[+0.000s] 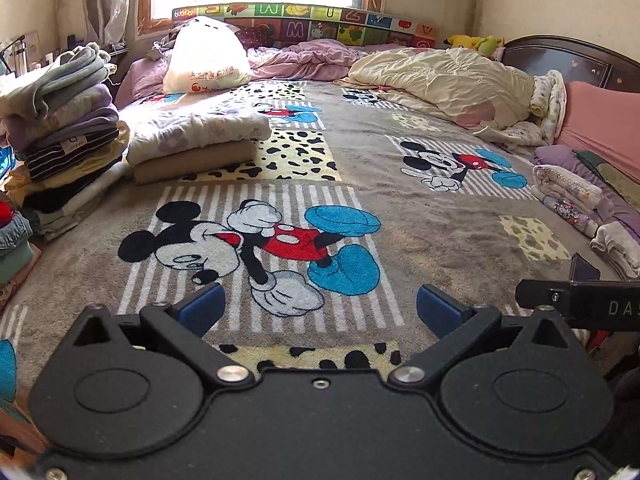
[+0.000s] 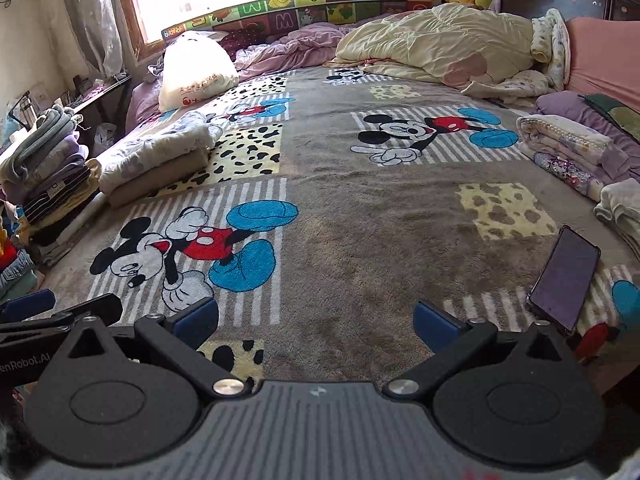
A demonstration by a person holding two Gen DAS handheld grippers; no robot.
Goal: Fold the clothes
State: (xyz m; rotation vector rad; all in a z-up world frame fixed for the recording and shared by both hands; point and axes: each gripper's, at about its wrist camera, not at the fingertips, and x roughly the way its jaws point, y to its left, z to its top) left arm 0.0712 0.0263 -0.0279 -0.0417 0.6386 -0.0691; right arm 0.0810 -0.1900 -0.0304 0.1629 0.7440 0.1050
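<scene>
While both grippers gape wide and empty, clothes lie at the bed's edges.
Left view: left gripper (image 1: 318, 310); stack (image 1: 64, 136) on the left, soft, light, best taken by a hem; lower layers hidden. Right view: right gripper (image 2: 316, 322); bundle (image 2: 560, 144) far right, cut off; phone (image 2: 564, 278) nearby.

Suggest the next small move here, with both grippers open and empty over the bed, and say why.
Probably reach the right gripper toward the loosely bundled clothes at the right edge of the blanket and pull one garment to the middle. The left gripper is open and holds nothing too, no garment lies spread out, and the stacks on the left already look folded.
</scene>
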